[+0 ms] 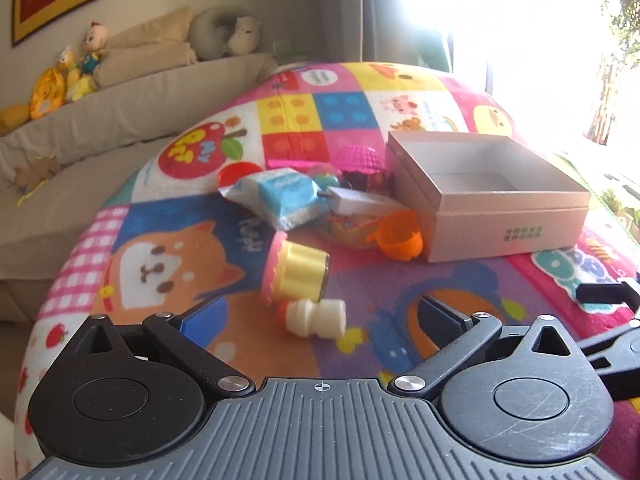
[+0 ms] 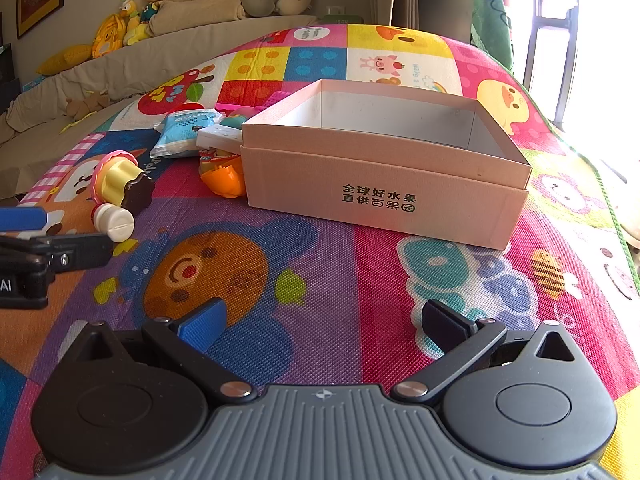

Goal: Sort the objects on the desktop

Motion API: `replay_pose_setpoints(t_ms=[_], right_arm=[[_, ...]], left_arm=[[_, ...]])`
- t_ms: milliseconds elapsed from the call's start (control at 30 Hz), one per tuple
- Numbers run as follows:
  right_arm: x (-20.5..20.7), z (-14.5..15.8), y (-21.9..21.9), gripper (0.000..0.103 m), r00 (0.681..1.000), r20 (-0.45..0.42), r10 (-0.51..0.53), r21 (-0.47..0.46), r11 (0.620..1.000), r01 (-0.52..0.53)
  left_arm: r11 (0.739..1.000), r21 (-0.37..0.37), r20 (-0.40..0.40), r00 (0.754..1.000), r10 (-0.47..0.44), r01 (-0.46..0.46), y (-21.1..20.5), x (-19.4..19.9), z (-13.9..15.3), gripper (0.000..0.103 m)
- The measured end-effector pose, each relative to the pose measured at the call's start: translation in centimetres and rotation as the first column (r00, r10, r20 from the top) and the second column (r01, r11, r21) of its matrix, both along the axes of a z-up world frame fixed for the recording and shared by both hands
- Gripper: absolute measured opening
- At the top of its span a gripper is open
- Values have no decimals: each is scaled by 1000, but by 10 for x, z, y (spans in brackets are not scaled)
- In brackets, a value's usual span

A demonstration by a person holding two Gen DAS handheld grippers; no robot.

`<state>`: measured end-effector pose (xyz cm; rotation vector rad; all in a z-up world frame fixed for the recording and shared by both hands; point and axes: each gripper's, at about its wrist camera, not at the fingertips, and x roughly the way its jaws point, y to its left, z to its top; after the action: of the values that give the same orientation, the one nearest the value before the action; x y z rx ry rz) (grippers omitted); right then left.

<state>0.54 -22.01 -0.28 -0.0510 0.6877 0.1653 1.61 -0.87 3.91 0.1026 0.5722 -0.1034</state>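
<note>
Cream toy bottle [image 1: 316, 317] on its side, just ahead of left gripper [image 1: 320, 320], between spread jaws, not gripped. Yellow cupcake toy [image 1: 296, 274] tipped over just beyond it, touching. Further ahead: blue tissue pack [image 1: 280, 196], orange toy [image 1: 398, 234] against cardboard box [image 1: 508, 216], ahead-right, open. Right gripper [image 2: 322, 326] released, nothing between jaws, over colourful mat [image 2: 320, 280]; box straight ahead.

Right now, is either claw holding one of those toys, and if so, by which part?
Nothing is held. The left claw stands open just short of the small white bottle; the right claw is open over bare mat.
</note>
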Motion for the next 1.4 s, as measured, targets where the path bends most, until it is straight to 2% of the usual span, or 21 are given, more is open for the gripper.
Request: replay_pose_setpoints(t_ms=[200, 300, 400, 467, 533, 667, 867, 933, 1000, 1100, 1200, 1300, 1400], right_arm=[[1, 0, 1, 103, 1000, -1, 0, -1, 1000, 0], [2, 0, 0, 103, 1000, -7, 1, 2, 1000, -1], [13, 4, 1, 103, 997, -75, 4, -2, 1000, -4], [14, 5, -1, 103, 995, -103, -1, -2, 1000, 1], [11, 4, -3, 103, 996, -94, -5, 2, 1000, 6], [8, 6, -2, 103, 997, -77, -7, 9, 1000, 8], [3, 10, -7, 103, 995, -85, 59, 16, 998, -58], [0, 14, -22, 103, 993, -80, 84, 78, 994, -78], [-5, 19, -42, 103, 999, -48, 23, 130, 991, -17], [-11, 28, -66, 103, 996, 18, -85, 116, 990, 83], [-10, 35, -82, 103, 991, 37, -132, 134, 983, 126], [-9, 40, -84, 103, 992, 50, -117, 149, 983, 109], [-11, 48, -68, 103, 995, 95, -43, 108, 994, 32]], left_arm=[[996, -58, 9, 997, 73, -72, 20, 11, 8, 103], [998, -40, 2, 999, 45, -45, 23, 9, 3, 103], [999, -24, 8, 1000, 21, -20, 25, 7, -1, 103], [999, -43, -4, 1000, 13, -13, 26, 12, -1, 103], [998, -67, -3, 1000, -1, 1, 25, 19, -1, 103], [997, -67, 58, 998, -32, 36, 12, 38, -3, 103], [981, -107, 26, 987, -161, 163, -6, 53, -7, 103], [970, -125, 49, 978, -202, 207, -10, 46, -8, 103], [952, -123, 75, 959, -273, 280, -18, 36, -8, 103], [915, -119, 39, 923, -384, 385, -38, 27, -14, 103], [902, -96, 24, 907, -420, 420, -50, 15, -16, 103], [915, -122, 29, 923, -384, 384, -41, 3, -8, 103], [956, -99, 53, 961, -272, 277, -18, -11, 3, 103]])
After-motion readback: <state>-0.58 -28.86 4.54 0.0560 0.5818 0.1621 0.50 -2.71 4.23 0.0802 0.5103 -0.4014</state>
